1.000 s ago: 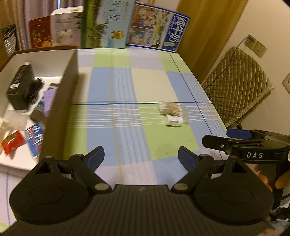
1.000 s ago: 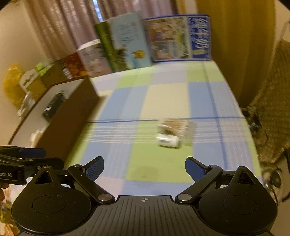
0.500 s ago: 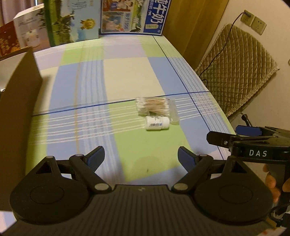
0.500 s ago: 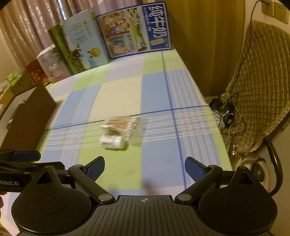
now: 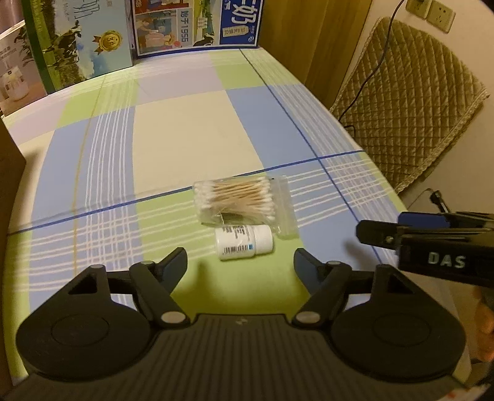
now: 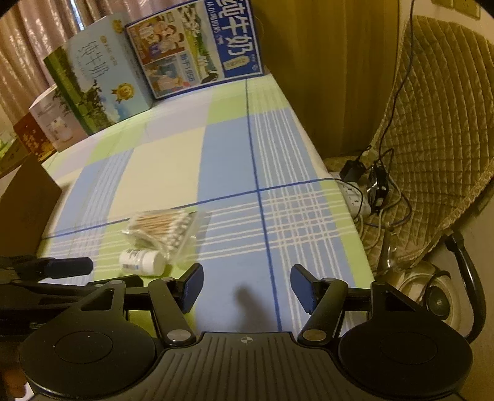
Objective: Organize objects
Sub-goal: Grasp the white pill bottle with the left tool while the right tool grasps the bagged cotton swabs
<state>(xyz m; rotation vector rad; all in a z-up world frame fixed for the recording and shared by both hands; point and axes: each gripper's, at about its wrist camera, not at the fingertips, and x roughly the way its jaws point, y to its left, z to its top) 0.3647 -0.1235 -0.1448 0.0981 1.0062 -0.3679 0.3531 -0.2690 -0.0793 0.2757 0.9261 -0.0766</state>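
Observation:
A small white pill bottle (image 5: pixel 244 242) lies on its side on the checked tablecloth, touching a clear bag of cotton swabs (image 5: pixel 237 204) just behind it. My left gripper (image 5: pixel 240 266) hovers just short of the bottle, its jaws closing with nothing between them. In the right wrist view the bottle (image 6: pixel 142 261) and swab bag (image 6: pixel 163 226) lie to the left of my right gripper (image 6: pixel 247 288), whose jaws are also closing on empty air above the cloth. Each gripper's finger shows at the edge of the other's view.
Milk cartons and boxes (image 5: pixel 197 24) stand along the table's far edge. A brown cardboard box wall (image 6: pixel 24 197) rises at the left. A quilted chair (image 5: pixel 410 114) with cables and a power strip (image 6: pixel 358 197) sits beyond the table's right edge.
Both grippers have come forward and down toward the bottle and swab bag, and their jaws have narrowed. The cardboard box with its contents has slid out of the left view.

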